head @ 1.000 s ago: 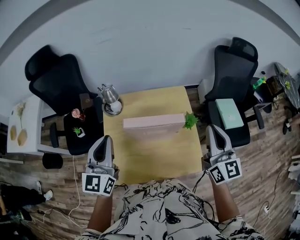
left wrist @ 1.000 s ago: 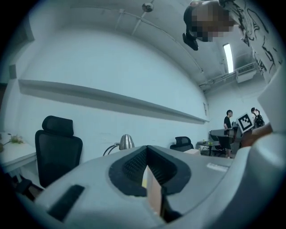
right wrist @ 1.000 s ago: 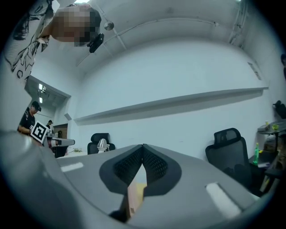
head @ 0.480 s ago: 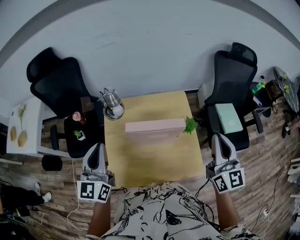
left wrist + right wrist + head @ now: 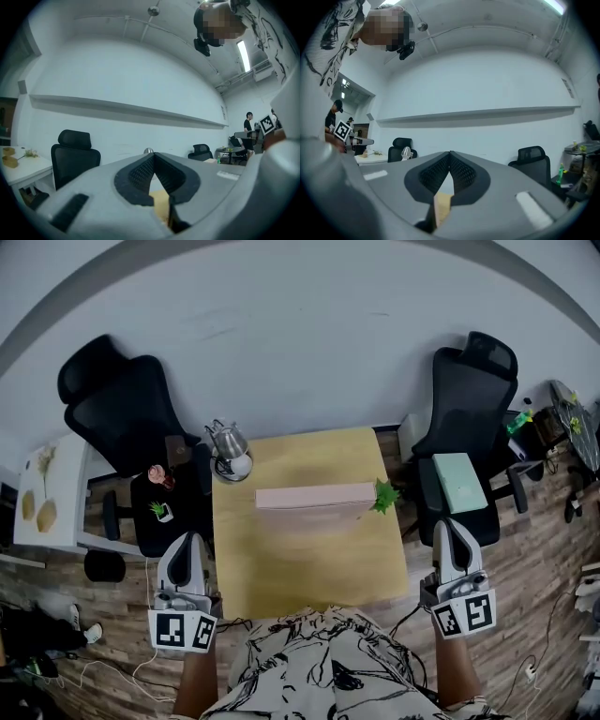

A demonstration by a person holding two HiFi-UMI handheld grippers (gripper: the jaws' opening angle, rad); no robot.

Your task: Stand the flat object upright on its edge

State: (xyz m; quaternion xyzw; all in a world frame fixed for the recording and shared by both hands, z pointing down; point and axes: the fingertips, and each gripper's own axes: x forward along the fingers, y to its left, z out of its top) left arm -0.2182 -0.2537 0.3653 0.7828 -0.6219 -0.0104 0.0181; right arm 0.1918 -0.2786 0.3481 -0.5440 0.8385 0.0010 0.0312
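Board mid-counter, seemingly upright; left hand-held gripper and right hand-held gripper closed, empty, flanking counter: avoid bumping.

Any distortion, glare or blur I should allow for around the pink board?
Head view: strong fisheye bends the wall and darkens the corners; the pink board is sharp, with a soft shadow on the table. Left gripper view: the left tool fills the bottom, blurred; a ceiling light glares. Right gripper view: the right tool crowds it likewise.
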